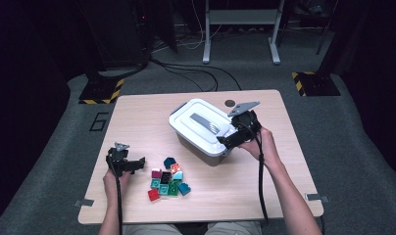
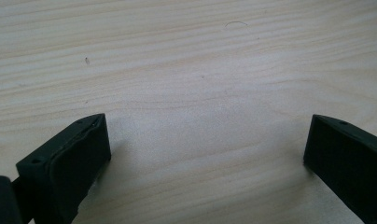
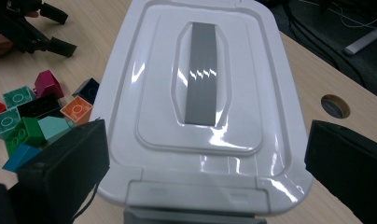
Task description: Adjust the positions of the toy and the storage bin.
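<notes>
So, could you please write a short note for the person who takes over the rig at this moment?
Left tongs: open, holding nothing, low over the bare table, left of the bricks.
Right tongs: open, at the near end of the white box, one jaw on each side of its lid, not gripping.
Coloured bricks: loose pile on the table in front of the box.
Done: nothing visible; lid still on, grey handle untouched.
Left: probably take the lid off, then put the bricks in.

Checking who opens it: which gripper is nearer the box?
Right. The right gripper is at the box lid's end; the left gripper sits beyond the bricks.
</notes>
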The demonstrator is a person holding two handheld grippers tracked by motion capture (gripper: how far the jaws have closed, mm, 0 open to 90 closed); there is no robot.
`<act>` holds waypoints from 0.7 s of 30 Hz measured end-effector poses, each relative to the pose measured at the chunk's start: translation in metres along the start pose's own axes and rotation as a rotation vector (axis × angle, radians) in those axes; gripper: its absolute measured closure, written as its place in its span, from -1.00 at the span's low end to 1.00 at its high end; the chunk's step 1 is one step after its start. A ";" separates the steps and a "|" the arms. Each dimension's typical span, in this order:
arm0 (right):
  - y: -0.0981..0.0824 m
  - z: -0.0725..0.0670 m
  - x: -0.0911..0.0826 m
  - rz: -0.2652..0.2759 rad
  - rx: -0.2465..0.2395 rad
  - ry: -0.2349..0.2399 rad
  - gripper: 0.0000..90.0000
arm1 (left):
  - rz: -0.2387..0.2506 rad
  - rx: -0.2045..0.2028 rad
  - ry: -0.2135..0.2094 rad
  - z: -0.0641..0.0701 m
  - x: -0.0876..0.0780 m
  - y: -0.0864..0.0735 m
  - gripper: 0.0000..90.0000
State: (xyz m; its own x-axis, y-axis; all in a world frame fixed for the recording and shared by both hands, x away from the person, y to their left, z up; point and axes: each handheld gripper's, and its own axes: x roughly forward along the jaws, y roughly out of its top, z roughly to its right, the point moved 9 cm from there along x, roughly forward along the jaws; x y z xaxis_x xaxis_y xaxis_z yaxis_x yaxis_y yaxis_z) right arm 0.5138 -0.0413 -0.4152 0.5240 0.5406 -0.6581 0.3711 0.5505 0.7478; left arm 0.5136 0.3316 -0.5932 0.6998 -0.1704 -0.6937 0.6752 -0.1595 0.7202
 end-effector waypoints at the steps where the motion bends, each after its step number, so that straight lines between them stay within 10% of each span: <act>1: 0.002 0.000 0.002 -0.002 -0.009 0.004 -1.00 | 0.000 0.000 0.000 0.000 0.000 0.000 -1.00; 18: 0.033 -0.001 0.048 -0.046 -0.011 0.038 -0.98 | 0.001 0.001 0.001 0.000 0.000 0.000 -1.00; 21: 0.036 -0.003 0.058 -0.055 -0.011 0.055 -0.71 | 0.000 0.001 -0.001 0.000 0.000 0.000 -1.00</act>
State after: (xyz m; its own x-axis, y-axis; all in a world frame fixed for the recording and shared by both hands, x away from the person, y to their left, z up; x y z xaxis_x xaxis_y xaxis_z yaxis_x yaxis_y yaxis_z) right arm 0.5556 0.0117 -0.4264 0.4599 0.5437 -0.7021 0.3893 0.5872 0.7097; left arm 0.5139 0.3317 -0.5933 0.6994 -0.1710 -0.6939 0.6750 -0.1610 0.7200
